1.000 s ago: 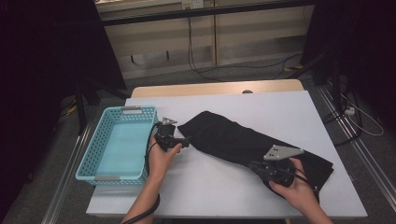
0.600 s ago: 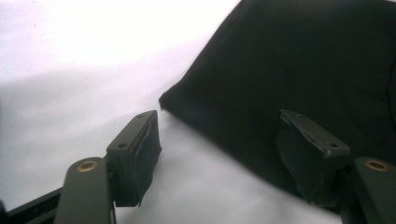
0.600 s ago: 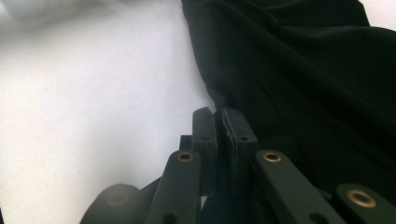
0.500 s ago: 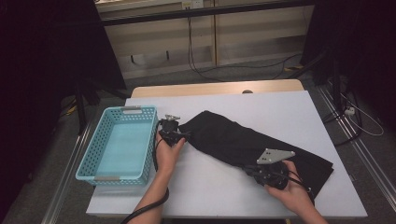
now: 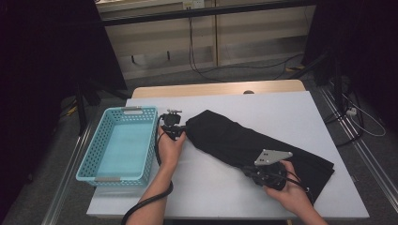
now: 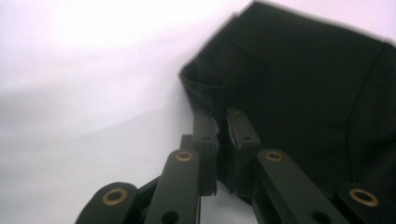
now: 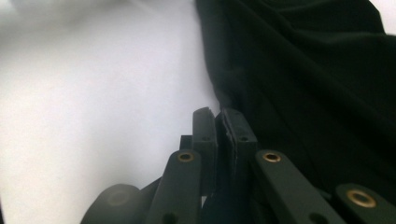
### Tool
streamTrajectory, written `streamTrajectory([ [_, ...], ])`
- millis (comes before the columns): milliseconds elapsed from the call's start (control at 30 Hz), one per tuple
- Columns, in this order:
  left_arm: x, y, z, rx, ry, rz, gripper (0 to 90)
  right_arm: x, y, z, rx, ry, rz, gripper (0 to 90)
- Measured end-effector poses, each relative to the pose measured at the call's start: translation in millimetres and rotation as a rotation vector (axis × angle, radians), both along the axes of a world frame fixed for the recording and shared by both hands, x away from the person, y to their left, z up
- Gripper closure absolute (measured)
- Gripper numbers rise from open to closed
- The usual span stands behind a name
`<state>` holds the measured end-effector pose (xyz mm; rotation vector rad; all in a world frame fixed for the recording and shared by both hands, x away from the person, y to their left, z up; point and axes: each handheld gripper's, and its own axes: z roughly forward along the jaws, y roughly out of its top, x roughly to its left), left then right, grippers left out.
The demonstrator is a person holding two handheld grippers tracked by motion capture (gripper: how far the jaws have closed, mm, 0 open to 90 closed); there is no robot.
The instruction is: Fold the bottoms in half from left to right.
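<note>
A long black cloth (image 5: 234, 138) lies slantwise across the white table (image 5: 281, 108). At its upper-left end my left gripper (image 5: 184, 130) has just been closing, and its jaws now pinch the cloth's corner edge (image 6: 205, 88). In the left gripper view the left gripper (image 6: 219, 115) has a fold of fabric between its pads. My right gripper (image 5: 247, 169) holds the cloth's near long edge farther right. In the right gripper view the right gripper (image 7: 218, 114) stands shut, with black cloth (image 7: 317, 70) caught between its jaws.
A light blue plastic basket (image 5: 87, 154) stands at the table's left side, just left of my left hand. A cable trails from my left forearm off the front edge. Dark stands and wires are on the floor beyond the table.
My left gripper slid a little toward the cloth's end and its jaws came together on the fabric edge. The right gripper kept its grip and hardly moved.
</note>
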<state>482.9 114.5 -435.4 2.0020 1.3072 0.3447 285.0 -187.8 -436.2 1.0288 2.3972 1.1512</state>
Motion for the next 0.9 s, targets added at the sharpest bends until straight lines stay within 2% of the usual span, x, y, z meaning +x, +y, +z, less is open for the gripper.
streamTrajectory([
  [133,9.3,4.4,9.1,0.005,-0.019,0.006,84.3,-2.6,7.7,3.9,0.018,0.0,0.039,84.7],
  [267,19.1,7.1,8.3,0.02,-0.025,0.01,84.2,-3.5,13.7,3.9,0.048,0.016,0.07,82.9],
  [300,20.2,6.8,6.8,0.035,-0.024,0.008,83.6,-3.2,15.5,2.1,0.046,0.015,0.075,78.5],
  [400,21.0,5.7,0.3,0.036,-0.011,0.002,80.4,-4.3,18.1,-0.1,0.035,0.014,0.087,66.6],
  [433,21.4,4.6,-3.8,0.065,0.004,0.0,70.5,-4.8,17.3,0.5,0.03,0.004,0.071,59.5],
  [467,20.9,3.7,-6.0,0.068,0.004,0.007,50.3,-4.6,14.6,2.2,0.033,-0.001,0.047,53.8],
  [500,19.0,3.6,-7.1,0.08,-0.002,-0.003,42.1,-4.3,12.3,3.4,0.035,-0.001,0.038,53.5],
  [533,16.8,2.8,-8.2,0.086,-0.005,-0.013,42.2,-3.9,8.1,4.9,0.035,-0.011,0.02,52.0],
  [600,12.6,0.7,-8.9,0.069,0.009,-0.034,32.1,-1.1,-3.3,6.5,0.047,-0.011,-0.029,48.1],
  [667,7.9,-1.1,-7.1,0.075,-0.003,-0.053,23.7,1.9,-16.4,6.4,0.056,-0.007,-0.088,43.6],
  [767,1.9,-3.6,-4.3,0.074,-0.004,-0.08,19.0,5.2,-32.9,4.0,0.03,-0.004,-0.17,39.9],
  [900,-5.2,-1.7,-1.8,0.066,-0.015,-0.093,15.5,5.5,-49.2,1.2,0.007,-0.001,-0.224,39.7],
])
